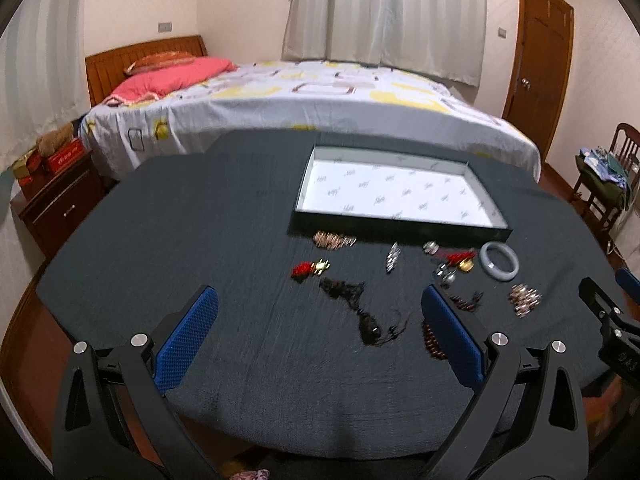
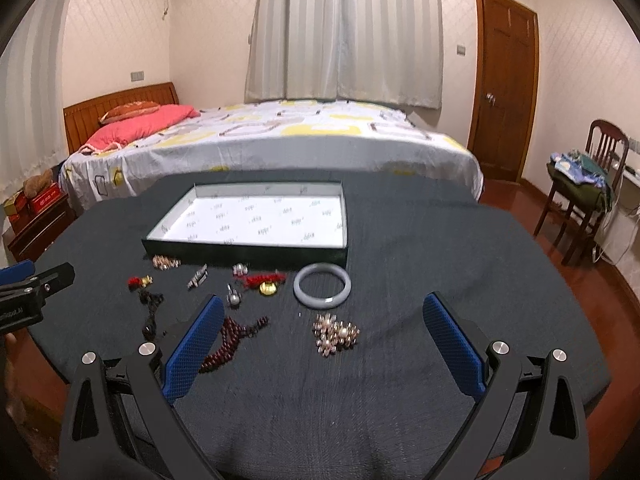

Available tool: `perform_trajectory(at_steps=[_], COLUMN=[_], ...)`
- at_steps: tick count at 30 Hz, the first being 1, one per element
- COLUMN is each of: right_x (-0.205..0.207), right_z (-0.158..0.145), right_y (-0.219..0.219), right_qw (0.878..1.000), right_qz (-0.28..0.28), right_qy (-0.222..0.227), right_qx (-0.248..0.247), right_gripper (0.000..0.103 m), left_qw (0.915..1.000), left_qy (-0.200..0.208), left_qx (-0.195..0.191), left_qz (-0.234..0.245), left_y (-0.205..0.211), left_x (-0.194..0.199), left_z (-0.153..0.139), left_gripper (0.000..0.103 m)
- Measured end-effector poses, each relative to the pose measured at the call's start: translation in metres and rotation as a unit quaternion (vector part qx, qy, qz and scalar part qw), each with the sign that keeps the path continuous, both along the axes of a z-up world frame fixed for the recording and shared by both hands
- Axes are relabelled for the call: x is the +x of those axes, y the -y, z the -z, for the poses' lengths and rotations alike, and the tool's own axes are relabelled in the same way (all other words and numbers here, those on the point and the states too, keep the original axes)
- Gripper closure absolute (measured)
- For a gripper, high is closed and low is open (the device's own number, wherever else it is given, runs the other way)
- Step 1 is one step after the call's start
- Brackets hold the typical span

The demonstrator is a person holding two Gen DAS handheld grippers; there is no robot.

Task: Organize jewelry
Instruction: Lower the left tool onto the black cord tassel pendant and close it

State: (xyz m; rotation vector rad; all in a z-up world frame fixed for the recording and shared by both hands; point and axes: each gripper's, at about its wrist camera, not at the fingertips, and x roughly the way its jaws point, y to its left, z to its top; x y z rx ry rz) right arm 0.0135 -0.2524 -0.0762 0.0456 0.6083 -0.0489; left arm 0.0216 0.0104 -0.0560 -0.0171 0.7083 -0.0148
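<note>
A shallow dark box [image 1: 400, 233] [image 2: 244, 249] with a white printed lining stands empty on the dark cloth. In front of it lie several pieces: a grey bangle [image 1: 499, 260] [image 2: 322, 285], a pearl cluster [image 1: 525, 300] [image 2: 335, 333], a dark red bead string [image 2: 232, 340], a black bead necklace [image 1: 360, 308], a red-and-gold charm [image 1: 310, 269] [image 2: 140, 281] and a silver clip [image 1: 392, 258] [image 2: 197, 276]. My left gripper [image 1: 320, 326] hovers open over the necklace. My right gripper [image 2: 322, 330] hovers open around the pearl cluster. Neither holds anything.
The round table [image 1: 248, 392] carries a dark cloth and ends close in front of me. Behind it is a bed [image 1: 304, 108] with a pink pillow. A nightstand [image 1: 60, 200] stands left, a wooden chair [image 2: 580, 196] with clothes right, beside a door [image 2: 504, 80].
</note>
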Motion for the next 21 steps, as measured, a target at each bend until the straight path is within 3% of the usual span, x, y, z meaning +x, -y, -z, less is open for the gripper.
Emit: perform_trajectory(at_steps=[5, 9, 13, 21], right_x=[0.014, 0.022, 0.030, 0.039], right_z=[0.029, 0.043, 0.053, 0.066], right_y=[0.006, 0.008, 0.012, 0.015], right_qw=[0.999, 0.998, 0.997, 0.995], right_qz=[-0.009, -0.012, -0.013, -0.015], right_qy=[-0.038, -0.055, -0.069, -0.089], right_qx=[0.018, 0.031, 0.040, 0.052], right_gripper=[0.006, 0.006, 0.006, 0.006], left_qw=[0.9997, 0.9976, 0.9954, 0.9925], left_qy=[-0.024, -0.067, -0.090, -0.118], left_qx=[0.003, -0.015, -0.026, 0.009], left_qz=[0.007, 0.006, 0.017, 0.029], left_y=[-0.004, -0.007, 0.001, 0.022], left_x=[0.012, 0.028, 0.037, 0.059], left_z=[0.022, 0.043, 0.056, 0.080], left_gripper=[0.007, 0.024, 0.024, 0.025])
